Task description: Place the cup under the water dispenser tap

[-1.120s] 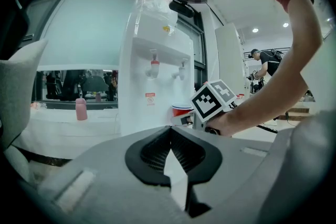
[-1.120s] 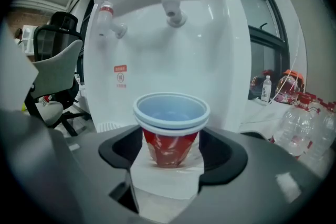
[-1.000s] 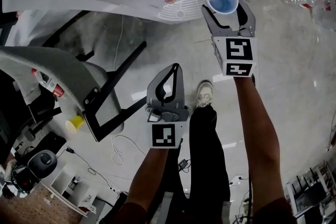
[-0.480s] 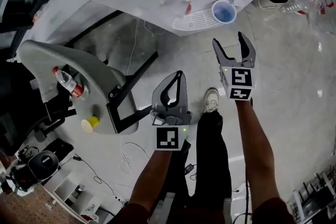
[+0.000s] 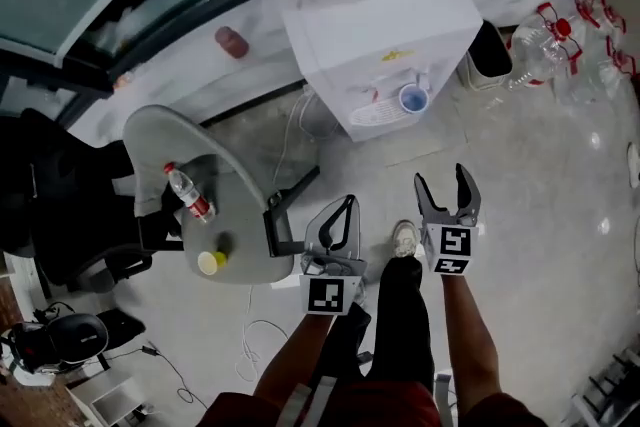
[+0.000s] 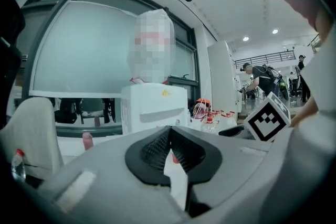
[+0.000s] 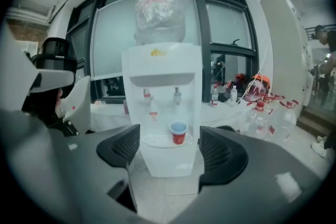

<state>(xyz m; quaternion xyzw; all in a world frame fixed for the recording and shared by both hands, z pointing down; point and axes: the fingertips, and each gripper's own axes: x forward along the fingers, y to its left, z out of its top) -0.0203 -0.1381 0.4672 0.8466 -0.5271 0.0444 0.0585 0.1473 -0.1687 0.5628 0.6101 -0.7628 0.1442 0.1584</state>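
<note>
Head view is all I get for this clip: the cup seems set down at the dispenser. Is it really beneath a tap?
Observer: Yes; the right gripper view shows the cup upright on the drip tray, below the tap on that view's right.
Operator: Anything in the right gripper?
Observer: No; its jaws stand apart, framing only the distant dispenser.
Operator: And the left gripper?
Observer: Jaw tips meet, nothing held.
</note>
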